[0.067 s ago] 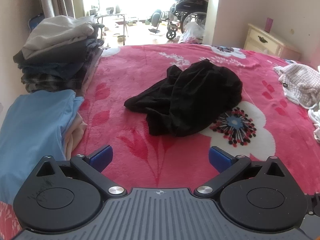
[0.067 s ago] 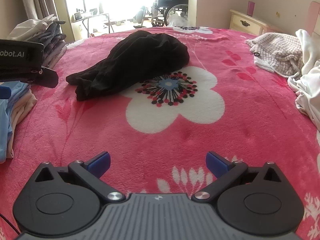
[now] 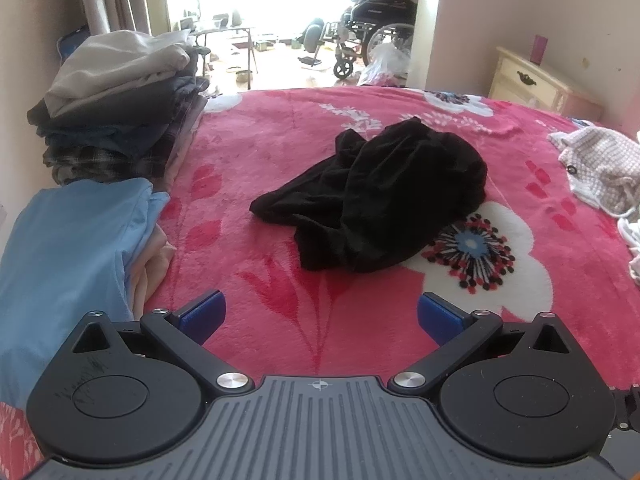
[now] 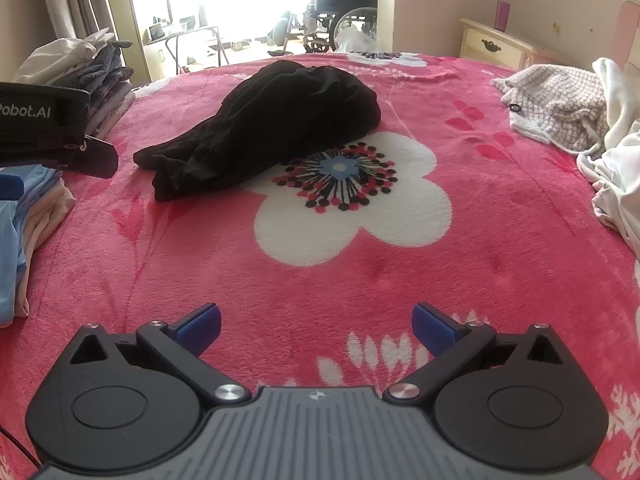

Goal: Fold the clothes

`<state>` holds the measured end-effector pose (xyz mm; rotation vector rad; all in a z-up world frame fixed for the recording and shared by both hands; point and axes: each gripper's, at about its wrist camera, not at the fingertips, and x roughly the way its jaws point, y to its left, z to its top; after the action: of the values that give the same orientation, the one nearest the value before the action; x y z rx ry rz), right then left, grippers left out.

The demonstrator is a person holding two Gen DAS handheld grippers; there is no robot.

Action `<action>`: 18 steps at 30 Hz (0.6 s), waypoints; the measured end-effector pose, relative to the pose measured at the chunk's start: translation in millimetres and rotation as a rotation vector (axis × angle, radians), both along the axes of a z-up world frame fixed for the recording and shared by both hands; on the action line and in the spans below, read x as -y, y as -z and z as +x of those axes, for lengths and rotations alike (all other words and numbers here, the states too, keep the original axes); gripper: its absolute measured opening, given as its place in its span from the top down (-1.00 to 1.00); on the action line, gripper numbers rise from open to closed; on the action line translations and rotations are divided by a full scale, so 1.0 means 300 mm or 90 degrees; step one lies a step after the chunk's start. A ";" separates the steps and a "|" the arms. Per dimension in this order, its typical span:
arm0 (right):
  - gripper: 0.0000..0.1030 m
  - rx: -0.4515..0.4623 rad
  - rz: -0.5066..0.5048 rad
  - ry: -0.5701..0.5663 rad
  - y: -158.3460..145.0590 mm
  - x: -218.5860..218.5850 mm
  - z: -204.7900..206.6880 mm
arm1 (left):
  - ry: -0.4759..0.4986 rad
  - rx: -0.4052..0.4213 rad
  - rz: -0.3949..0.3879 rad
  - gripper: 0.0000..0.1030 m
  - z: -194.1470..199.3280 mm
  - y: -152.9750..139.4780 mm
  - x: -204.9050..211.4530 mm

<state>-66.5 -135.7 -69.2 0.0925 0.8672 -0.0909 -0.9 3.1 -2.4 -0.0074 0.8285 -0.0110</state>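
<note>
A crumpled black garment (image 3: 384, 196) lies in a heap in the middle of the pink flowered blanket (image 3: 256, 152); it also shows in the right wrist view (image 4: 272, 124). My left gripper (image 3: 320, 316) is open and empty, held above the blanket short of the garment. My right gripper (image 4: 316, 326) is open and empty, further back and to the right of the heap. The left gripper's body (image 4: 44, 120) shows at the left edge of the right wrist view.
A tall stack of folded clothes (image 3: 120, 108) and a folded light blue pile (image 3: 72, 240) stand along the left side. A checked white garment (image 4: 560, 104) and white clothes (image 4: 616, 184) lie at the right. A cream nightstand (image 3: 532, 80) and a wheelchair (image 3: 372, 28) are beyond the bed.
</note>
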 end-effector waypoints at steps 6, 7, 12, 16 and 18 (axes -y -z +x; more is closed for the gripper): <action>-1.00 -0.005 0.000 0.000 -0.008 -0.002 0.000 | -0.006 -0.001 0.004 -1.00 -0.006 0.018 -0.023; -1.00 -0.006 0.000 0.000 -0.010 -0.002 0.001 | -0.007 -0.001 0.005 -1.00 -0.007 0.021 -0.027; -1.00 -0.005 -0.002 0.002 -0.013 -0.005 0.006 | -0.002 -0.018 -0.012 -1.00 -0.017 0.036 -0.043; -1.00 0.000 -0.001 0.008 -0.013 -0.002 0.001 | 0.010 -0.017 -0.034 -1.00 -0.013 0.047 -0.059; -1.00 0.001 -0.001 0.010 -0.013 -0.002 0.001 | 0.015 -0.001 -0.029 -1.00 -0.024 0.044 -0.055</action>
<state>-66.2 -135.2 -65.5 0.0978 0.8647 -0.1057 -8.1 19.7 -15.5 -0.0398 0.8296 -0.0521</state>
